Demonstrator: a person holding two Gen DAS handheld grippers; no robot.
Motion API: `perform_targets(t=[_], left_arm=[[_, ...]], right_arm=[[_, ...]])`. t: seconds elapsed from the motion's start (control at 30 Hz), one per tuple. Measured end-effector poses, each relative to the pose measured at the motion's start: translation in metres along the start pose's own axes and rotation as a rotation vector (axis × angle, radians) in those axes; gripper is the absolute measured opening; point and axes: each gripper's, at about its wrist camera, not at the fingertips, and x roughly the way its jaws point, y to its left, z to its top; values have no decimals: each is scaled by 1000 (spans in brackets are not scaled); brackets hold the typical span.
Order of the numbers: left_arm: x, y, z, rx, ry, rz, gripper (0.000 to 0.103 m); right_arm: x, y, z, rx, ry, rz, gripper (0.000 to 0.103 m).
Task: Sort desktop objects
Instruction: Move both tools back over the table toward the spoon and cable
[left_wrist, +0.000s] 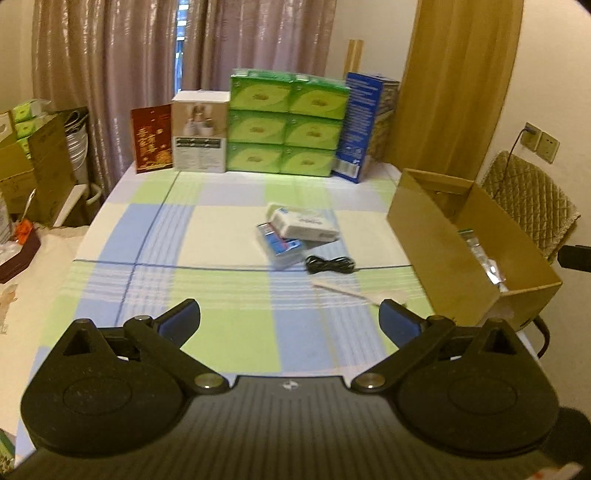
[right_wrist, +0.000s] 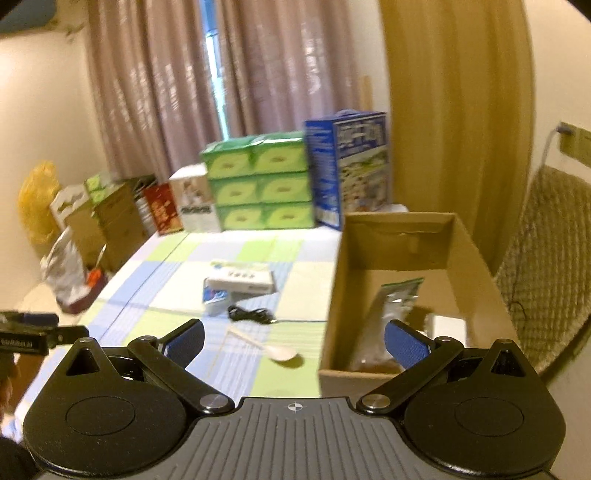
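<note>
Both your left gripper (left_wrist: 290, 319) and right gripper (right_wrist: 293, 341) stood spread and empty. Left of the cardboard box (left_wrist: 436, 243) lay the spoon (right_wrist: 282, 352), cable (left_wrist: 330, 264) and packets (left_wrist: 301, 223); collecting one probably came next.

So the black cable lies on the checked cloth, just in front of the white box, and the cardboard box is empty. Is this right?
Not quite: the cardboard box is not empty. The right wrist view shows a silver packet inside. The black cable does lie before the white box.
</note>
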Motion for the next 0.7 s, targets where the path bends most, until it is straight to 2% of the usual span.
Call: perform_targets(t=[0.17,0.33,0.5,0.7], left_arm=[[-2,14,-7,23,18,13,101],[0,16,-9,74,24,16,101],[6,9,-11,149,30,12,101],[10,4,-13,187,38,-11,101]], right_arm=[[11,16,-5,-102,51,34,101],[19,31,-11,-230,66,41,101],[20,37,-14,-293,71,39,101],[19,41,-15,-361,86,28,101]])
